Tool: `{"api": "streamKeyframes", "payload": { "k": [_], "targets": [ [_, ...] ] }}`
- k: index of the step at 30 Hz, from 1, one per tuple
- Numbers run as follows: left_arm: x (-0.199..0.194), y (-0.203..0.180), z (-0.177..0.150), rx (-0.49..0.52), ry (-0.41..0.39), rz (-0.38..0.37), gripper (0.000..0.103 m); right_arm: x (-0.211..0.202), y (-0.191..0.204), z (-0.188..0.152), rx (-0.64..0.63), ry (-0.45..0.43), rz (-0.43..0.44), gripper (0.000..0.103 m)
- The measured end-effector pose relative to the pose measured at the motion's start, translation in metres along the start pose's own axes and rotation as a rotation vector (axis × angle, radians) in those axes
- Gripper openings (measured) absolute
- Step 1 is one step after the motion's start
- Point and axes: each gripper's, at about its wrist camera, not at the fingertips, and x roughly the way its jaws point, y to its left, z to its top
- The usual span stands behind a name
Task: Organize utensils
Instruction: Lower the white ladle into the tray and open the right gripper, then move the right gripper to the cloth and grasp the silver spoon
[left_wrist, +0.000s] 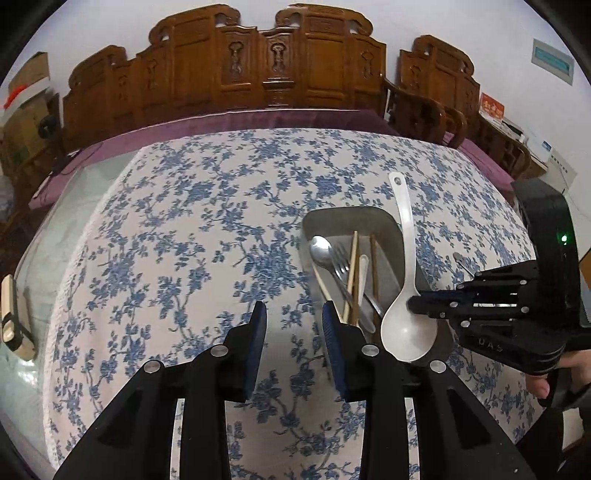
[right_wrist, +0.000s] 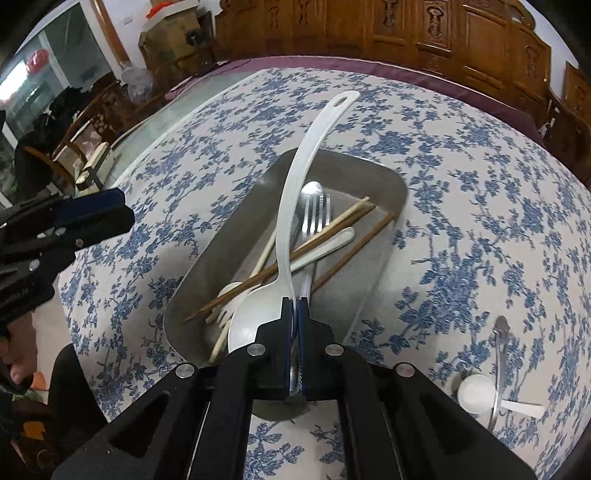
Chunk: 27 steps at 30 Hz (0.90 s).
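Most utensils already lie in the grey tray (right_wrist: 388, 192); the right gripper (right_wrist: 295, 306) is clenched on the white ladle (right_wrist: 291, 206) above it, the left gripper (left_wrist: 293, 314) parted and empty; two pieces (right_wrist: 495, 384) remain on the tablecloth (right_wrist: 480, 184)

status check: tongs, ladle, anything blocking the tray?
Left tongs open, empty, beside the tray. Right tongs shut on white ladle bowl, above tray. Tray holds chopsticks, metal fork. Nothing blocking.
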Motion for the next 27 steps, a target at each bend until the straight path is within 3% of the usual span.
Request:
{"api": "streamKeyframes", "payload": {
  "k": [15,25,27],
  "targets": [
    [-0.010,-0.004,0.001,-0.006,-0.017,0.000,0.034,0.000,0.003,-0.005,-0.012,-0.005,0.036,0.007],
    [-0.013,-0.029,0.005,0.021,-0.030,-0.031,0.040,-0.057,-0.024,-0.045,0.038,-0.099,0.003,0.007],
    [-0.013,-0.035,0.006,0.025,-0.031,-0.040,0.046,-0.069,-0.032,-0.057,0.054,-0.114,-0.015,0.014]
  ]
}}
